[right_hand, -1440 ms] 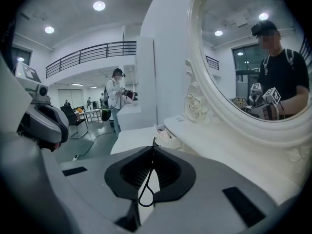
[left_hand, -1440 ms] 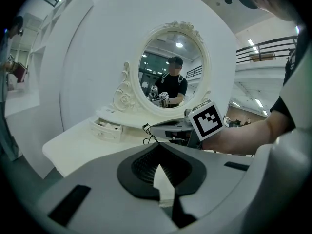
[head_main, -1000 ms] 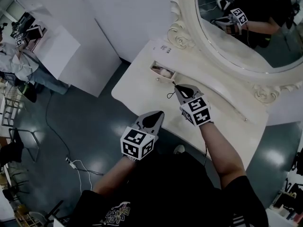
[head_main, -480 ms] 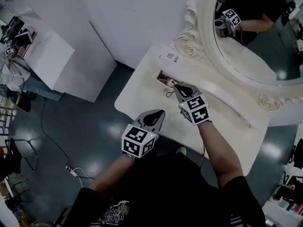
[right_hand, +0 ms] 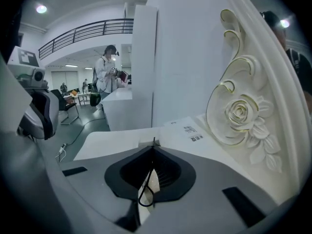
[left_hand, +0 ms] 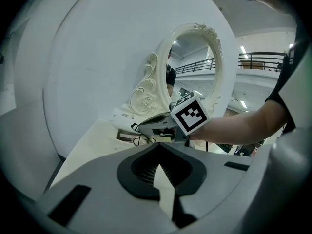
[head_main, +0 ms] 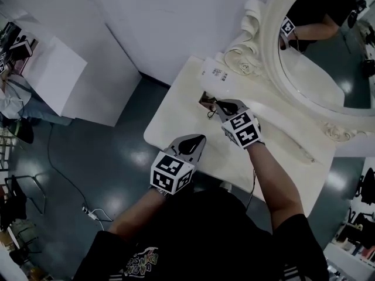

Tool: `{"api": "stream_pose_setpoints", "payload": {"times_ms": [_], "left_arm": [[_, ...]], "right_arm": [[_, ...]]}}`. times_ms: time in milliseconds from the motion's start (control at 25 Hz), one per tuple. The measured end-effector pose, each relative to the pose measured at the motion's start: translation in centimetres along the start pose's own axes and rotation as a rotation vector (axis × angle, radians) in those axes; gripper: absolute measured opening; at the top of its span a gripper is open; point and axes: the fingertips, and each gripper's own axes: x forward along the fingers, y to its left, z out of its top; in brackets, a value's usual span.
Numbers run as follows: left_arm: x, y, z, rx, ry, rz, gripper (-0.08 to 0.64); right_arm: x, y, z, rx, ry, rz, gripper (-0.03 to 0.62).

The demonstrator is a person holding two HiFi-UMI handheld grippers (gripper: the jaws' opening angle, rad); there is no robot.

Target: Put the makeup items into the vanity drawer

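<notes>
An open little drawer [head_main: 205,100] sits in the top of the cream vanity [head_main: 176,107], with something pale inside it. My right gripper [head_main: 218,104] hovers at the drawer's right edge, shut on a thin dark item whose tip [right_hand: 153,141] pokes out past the jaws. A black cord loop [right_hand: 144,193] dangles from that item, and the item's body is hidden between the jaws. My left gripper [head_main: 197,140] hangs over the vanity's front edge, shut and holding nothing. In the left gripper view, the right gripper [left_hand: 142,127] points at the drawer [left_hand: 126,137].
A big oval mirror [head_main: 328,51] in a carved rose frame [right_hand: 239,113] rises behind the vanity. A printed label [head_main: 214,72] lies near the back corner. A white partition [head_main: 55,75] stands at left, with a person [right_hand: 105,74] beyond it. A cable [head_main: 94,206] trails across the dark floor.
My right gripper has moved with its item towards the drawer, and its tip now reaches the drawer's edge. The left gripper has stayed put. The head view has swung a little.
</notes>
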Motion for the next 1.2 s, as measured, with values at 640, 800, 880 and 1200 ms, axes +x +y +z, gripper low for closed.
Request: {"api": "stream_pose_setpoints", "payload": {"times_ms": [640,800,880,1200], "left_arm": [[1.0,3.6,0.3,-0.033,0.02,-0.064,0.008],[0.9,4.4,0.1,-0.038,0.025,-0.069,0.008],[0.9,4.6,0.1,-0.04,0.027,-0.074,0.008],[1.2,4.2,-0.4,-0.044,0.039,-0.097,0.008]], "right_arm": [[3.0,-0.9,1.9,-0.357,0.077,-0.175,0.035],[3.6,-0.1,1.0,-0.431,0.111,-0.171,0.035],[3.8,0.3,0.8,-0.425,0.115,-0.163,0.035],[3.7,1.3,0.3,-0.405,0.131,-0.094,0.035]]}}
